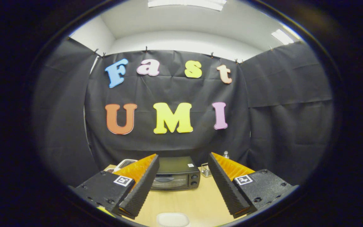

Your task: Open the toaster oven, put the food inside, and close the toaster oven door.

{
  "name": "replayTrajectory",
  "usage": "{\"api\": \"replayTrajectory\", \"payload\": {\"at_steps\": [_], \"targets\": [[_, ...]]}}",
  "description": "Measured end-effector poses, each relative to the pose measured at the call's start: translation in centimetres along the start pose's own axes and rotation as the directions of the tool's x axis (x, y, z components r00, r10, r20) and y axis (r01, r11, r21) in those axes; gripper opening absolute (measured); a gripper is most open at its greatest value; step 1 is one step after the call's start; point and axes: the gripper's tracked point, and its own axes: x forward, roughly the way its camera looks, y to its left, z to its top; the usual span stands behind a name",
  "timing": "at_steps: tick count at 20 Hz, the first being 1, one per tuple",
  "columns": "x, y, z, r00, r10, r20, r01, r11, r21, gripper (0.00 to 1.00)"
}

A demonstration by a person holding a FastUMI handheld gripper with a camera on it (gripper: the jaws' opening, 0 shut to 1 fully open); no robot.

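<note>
Gripper (183,159) held above the near end of the table, its two fingers spread wide apart and grasping nothing; bare wood shows in the gap between them.

Table (197,201): light wooden top, smooth, evenly lit. At its far end, against the booth wall, sits the toaster oven (175,174), dark-bodied, door shut, handle across the upper part of the glass, two knobs stacked on its right side. It lies beyond the fingers, seen between their tips, well apart from them.

Just right of the oven, a small clear container (205,170) on the table, partly hidden by the right finger; contents unclear. Behind that finger, a small bottle top (226,154). Left of the oven, a pale object (124,164) peeks out behind the left finger; cannot tell what it is.

Nearest of all, between the finger bases, a white rounded dish (173,219), partly cut off.

Room: black cloth (282,104) hung by clips on three sides, white wall and ceiling above, ceiling light panels (281,36) on.
</note>
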Motion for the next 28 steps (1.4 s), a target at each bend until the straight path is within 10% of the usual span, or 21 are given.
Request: {"api": "replayTrajectory", "payload": {"at_steps": [8, 28], "targets": [[-6.9, -3.8, -6.9, 1.000, 0.004, -0.027, -0.002, 0.997, 0.083, 1.00], [-11.2, -3.6, -5.8, 0.994, 0.099, 0.054, -0.102, 0.994, 0.047, 1.00]]}}
